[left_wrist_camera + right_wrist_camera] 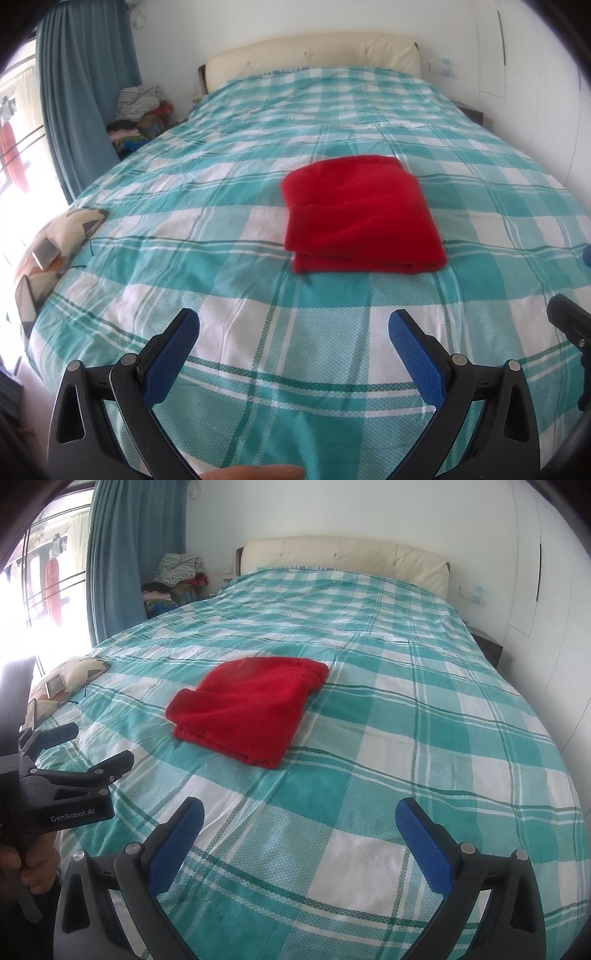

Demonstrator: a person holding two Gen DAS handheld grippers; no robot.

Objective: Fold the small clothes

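Note:
A red garment (pixel 360 214) lies folded into a flat rectangle on the teal and white checked bed cover (pixel 221 221). It also shows in the right wrist view (pixel 247 709), ahead and to the left. My left gripper (pixel 293 328) is open and empty, held above the cover short of the garment. My right gripper (pixel 299 816) is open and empty, above the cover and to the right of the garment. The left gripper (pixel 96 749) also shows at the left edge of the right wrist view, its jaws apart.
A patterned pillow (pixel 55 243) with a small device on it lies at the bed's left edge. A pile of clothes (pixel 138 110) sits beside the blue curtain (pixel 81 92). The cream headboard (pixel 314 51) is at the far end. A white wall runs along the right.

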